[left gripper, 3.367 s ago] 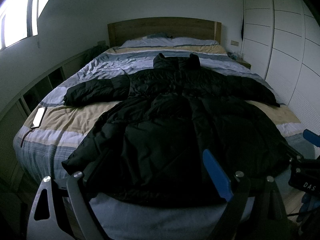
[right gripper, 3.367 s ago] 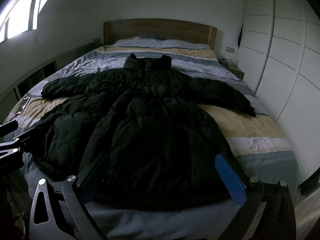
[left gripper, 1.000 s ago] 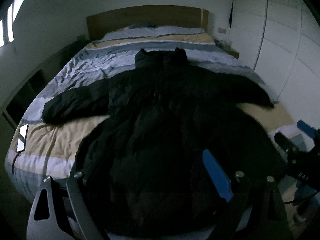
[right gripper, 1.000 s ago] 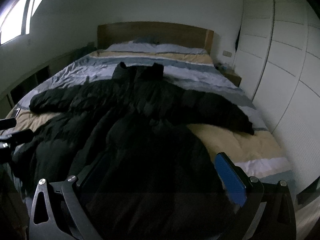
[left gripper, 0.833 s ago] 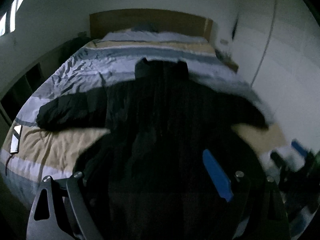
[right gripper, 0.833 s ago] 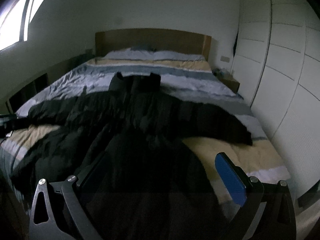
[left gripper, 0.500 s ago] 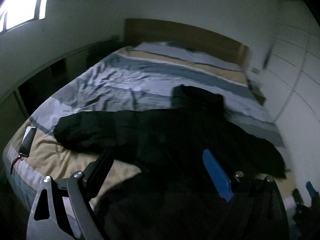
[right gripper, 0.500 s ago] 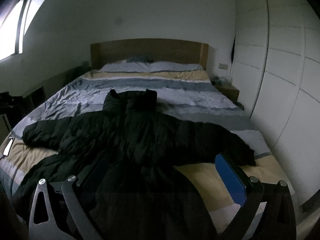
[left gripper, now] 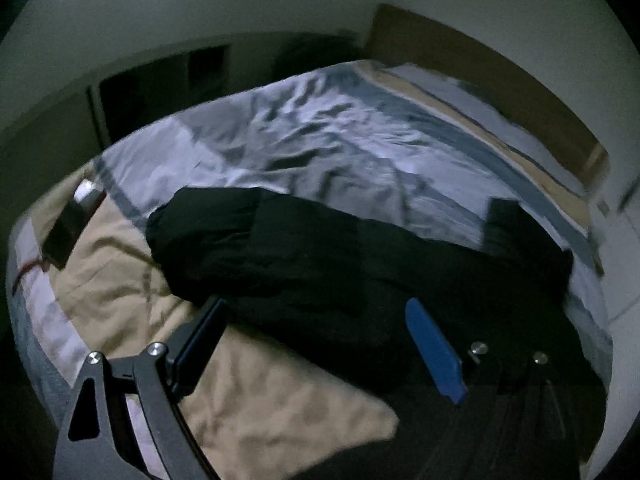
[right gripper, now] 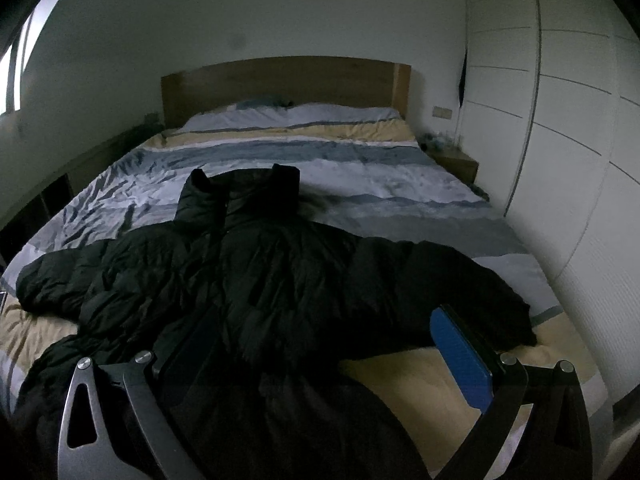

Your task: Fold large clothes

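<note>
One black padded coat (right gripper: 280,280) lies spread flat on the striped bed (right gripper: 400,184), collar toward 12 o'clock, sleeves reaching to 9 and 3. Left gripper (left gripper: 316,320) hovers over one sleeve, right gripper (right gripper: 320,340) over the body; both jaws spread wide, grasping nothing.

I find no legible text, label, brand mark or number in either wrist view. The black coat (right gripper: 280,280), the striped bedding (right gripper: 340,168) and the wardrobe doors (right gripper: 560,120) show no print that I can read, and the dark flat object (left gripper: 66,232) at the bed's edge in the left wrist view is too blurred to make out any marking.
</note>
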